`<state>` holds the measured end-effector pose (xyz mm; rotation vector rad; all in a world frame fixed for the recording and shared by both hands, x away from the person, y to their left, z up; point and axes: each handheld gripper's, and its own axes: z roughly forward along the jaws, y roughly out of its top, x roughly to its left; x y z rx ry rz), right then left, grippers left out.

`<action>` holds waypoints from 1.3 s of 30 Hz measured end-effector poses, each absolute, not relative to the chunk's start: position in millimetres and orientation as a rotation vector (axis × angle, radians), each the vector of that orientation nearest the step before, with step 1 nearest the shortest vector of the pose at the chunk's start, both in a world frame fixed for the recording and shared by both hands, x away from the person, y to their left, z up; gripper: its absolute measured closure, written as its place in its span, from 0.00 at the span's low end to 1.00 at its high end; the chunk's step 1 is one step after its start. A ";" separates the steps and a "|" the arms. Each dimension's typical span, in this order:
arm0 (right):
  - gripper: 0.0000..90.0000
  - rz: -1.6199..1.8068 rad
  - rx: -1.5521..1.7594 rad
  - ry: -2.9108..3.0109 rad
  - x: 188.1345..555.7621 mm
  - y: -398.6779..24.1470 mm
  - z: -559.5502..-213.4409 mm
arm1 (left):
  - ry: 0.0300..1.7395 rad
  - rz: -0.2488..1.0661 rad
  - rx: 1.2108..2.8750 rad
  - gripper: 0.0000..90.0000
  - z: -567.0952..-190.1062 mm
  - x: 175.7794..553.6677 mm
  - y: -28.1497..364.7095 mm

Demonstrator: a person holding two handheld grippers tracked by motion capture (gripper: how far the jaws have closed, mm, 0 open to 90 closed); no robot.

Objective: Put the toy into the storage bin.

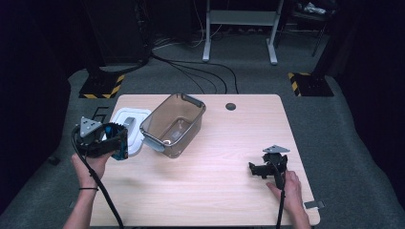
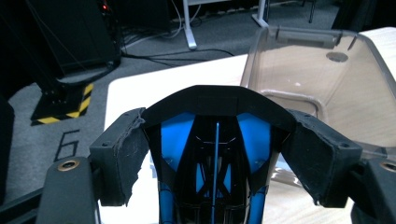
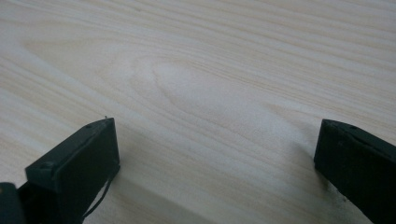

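On the pale wooden desk (image 1: 215, 162), the largest thing is a smoky transparent bin (image 1: 173, 123) left of centre, tilted, with a white lid (image 1: 130, 123) lying flat just beside it on its left. Above the desk's left edge a black-and-blue object (image 2: 212, 154) is gripped in the jaws of the left gripper (image 1: 102, 140), close to the bin's open mouth. The right gripper (image 1: 268, 164) is rested on the desk well apart, jaws open with nothing between them. The pads bite only the object's outer flanks — a slip could be expected there, and the tilted bin could be knocked over if struck. One marking can be read — a "6" (image 2: 68, 144) on the floor.
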<state>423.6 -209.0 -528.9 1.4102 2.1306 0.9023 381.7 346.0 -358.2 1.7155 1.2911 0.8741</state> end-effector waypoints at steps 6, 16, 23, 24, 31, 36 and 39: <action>0.00 0.901 1.409 2.129 424.7 -205.6 -529.0 | 1.280 0.885 1.710 0.28 -344.9 383.2 346.7; 0.00 0.903 1.409 2.133 424.8 -205.3 -528.8 | 1.247 0.897 1.718 0.28 -323.1 395.2 338.0; 0.00 0.904 1.409 2.132 424.9 -205.3 -528.9 | 1.230 0.906 1.710 0.28 -312.3 403.4 334.2; 0.00 0.901 1.406 2.132 425.0 -205.5 -529.0 | 1.230 0.909 1.712 0.28 -311.4 404.0 333.9; 0.00 0.905 1.403 2.136 425.2 -205.5 -529.0 | 1.217 0.913 1.712 0.28 -299.8 410.9 330.4; 0.00 0.904 1.407 2.139 425.1 -205.4 -528.8 | 1.205 0.919 1.717 0.28 -289.9 420.4 323.7; 0.00 0.906 1.399 2.142 425.8 -205.6 -529.0 | 1.192 0.922 1.726 0.28 -284.2 426.7 318.1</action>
